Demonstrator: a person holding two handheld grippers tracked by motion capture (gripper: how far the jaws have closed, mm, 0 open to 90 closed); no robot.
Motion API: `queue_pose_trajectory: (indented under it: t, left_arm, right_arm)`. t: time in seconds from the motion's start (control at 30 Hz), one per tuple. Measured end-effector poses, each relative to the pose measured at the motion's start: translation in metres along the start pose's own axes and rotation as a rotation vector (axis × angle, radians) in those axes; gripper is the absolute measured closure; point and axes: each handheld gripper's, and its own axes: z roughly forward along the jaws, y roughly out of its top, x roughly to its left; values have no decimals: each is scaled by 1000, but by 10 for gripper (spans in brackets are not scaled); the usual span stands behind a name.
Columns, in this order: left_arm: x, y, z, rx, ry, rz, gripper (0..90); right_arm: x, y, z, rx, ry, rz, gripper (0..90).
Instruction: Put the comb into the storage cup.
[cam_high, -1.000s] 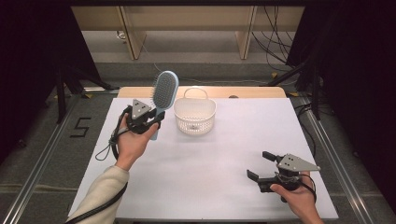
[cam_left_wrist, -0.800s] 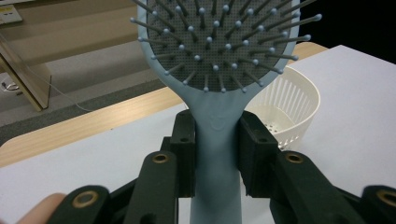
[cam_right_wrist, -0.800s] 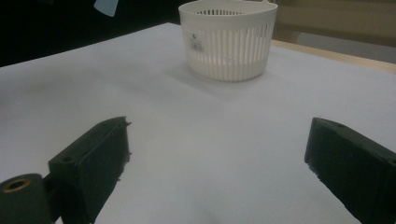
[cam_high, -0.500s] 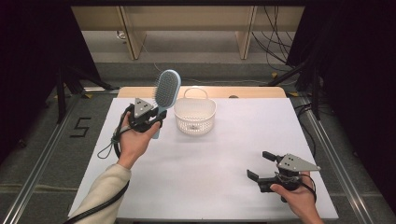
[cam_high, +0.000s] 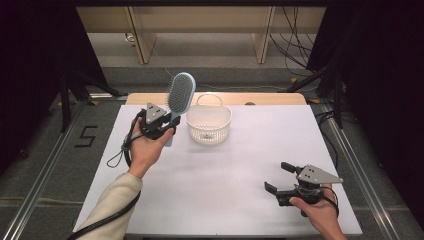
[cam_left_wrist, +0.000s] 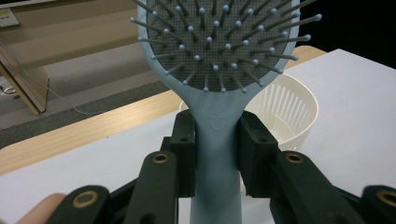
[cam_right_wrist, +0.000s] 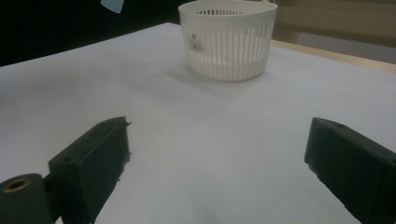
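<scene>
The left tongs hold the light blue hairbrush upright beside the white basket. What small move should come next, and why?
Probably carry the light blue plastic hairbrush sideways over the white slotted plastic basket. The left tongs clamp its handle with the bristle head up, beside the basket and not above it. The right tongs rest open, far from both.

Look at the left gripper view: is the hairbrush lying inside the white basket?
No: the hairbrush stands upright, its handle clamped in the left tongs, with the white basket behind it.

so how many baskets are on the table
1. The white slotted basket stands at the far middle of the white table, just right of the blue hairbrush that the left tongs hold upright. Nothing tall enough stands there to hide another.
</scene>
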Motion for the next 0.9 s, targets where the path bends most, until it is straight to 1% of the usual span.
queue_pose_trajectory:
  t: [0.6, 0.9]
  left_arm:
    - [-6, 4, 9, -1, -11, 0, 700]
    - [-9, 7, 13, -4, -18, 9, 700]
  right_arm:
    - [0, 0, 0, 0, 2, 0, 72]
    - [0, 0, 0, 0, 2, 1, 72]
